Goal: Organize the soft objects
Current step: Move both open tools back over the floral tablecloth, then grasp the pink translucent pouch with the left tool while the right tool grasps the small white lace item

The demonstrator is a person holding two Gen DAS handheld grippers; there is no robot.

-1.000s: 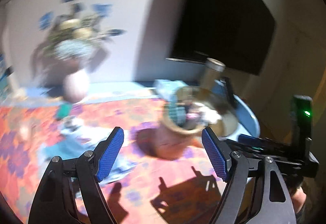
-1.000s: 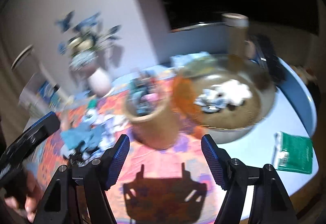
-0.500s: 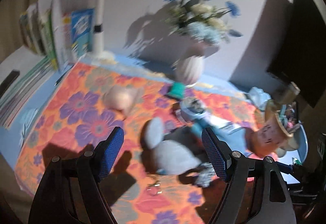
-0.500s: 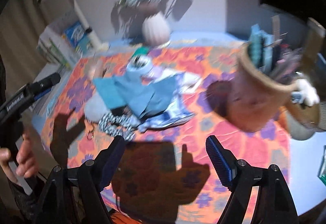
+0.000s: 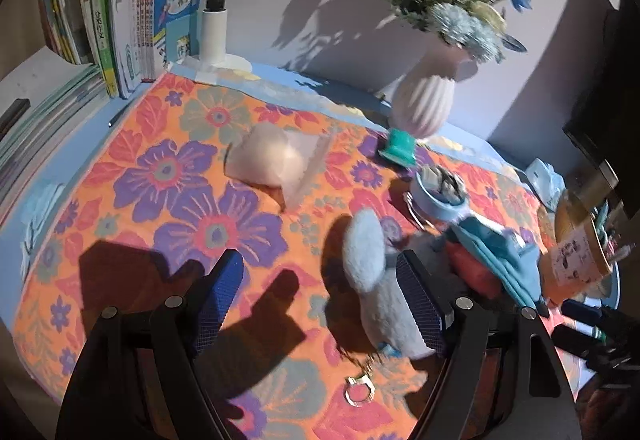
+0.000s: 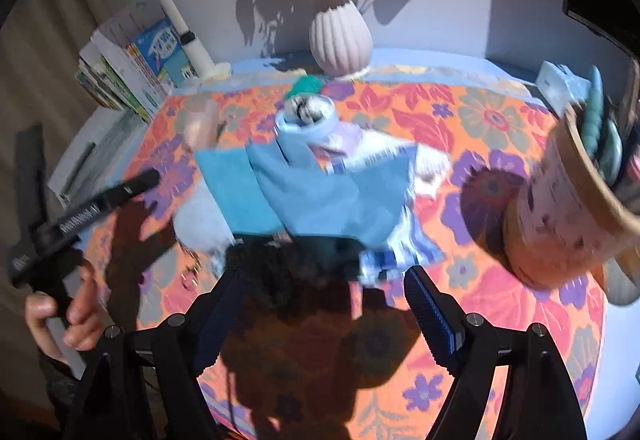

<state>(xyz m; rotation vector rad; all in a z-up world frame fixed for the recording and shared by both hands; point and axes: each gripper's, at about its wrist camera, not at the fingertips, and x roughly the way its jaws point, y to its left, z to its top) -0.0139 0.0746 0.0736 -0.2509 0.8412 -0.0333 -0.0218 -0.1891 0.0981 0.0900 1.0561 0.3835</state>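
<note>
blur: pot (image 6: 560, 208) smeared | hidden: plush (image 5: 376, 280) base behind hand-held gripper finger (image 5: 420, 308)

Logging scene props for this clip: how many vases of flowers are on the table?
1. A ribbed pale pink vase holding blue and cream flowers stands at the far edge of the table, against the wall, just behind the floral tablecloth. The right wrist view shows the same vase.

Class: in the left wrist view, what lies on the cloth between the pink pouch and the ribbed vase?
A small green object lies between the pink pouch and the ribbed vase, close to the vase's foot.
</note>
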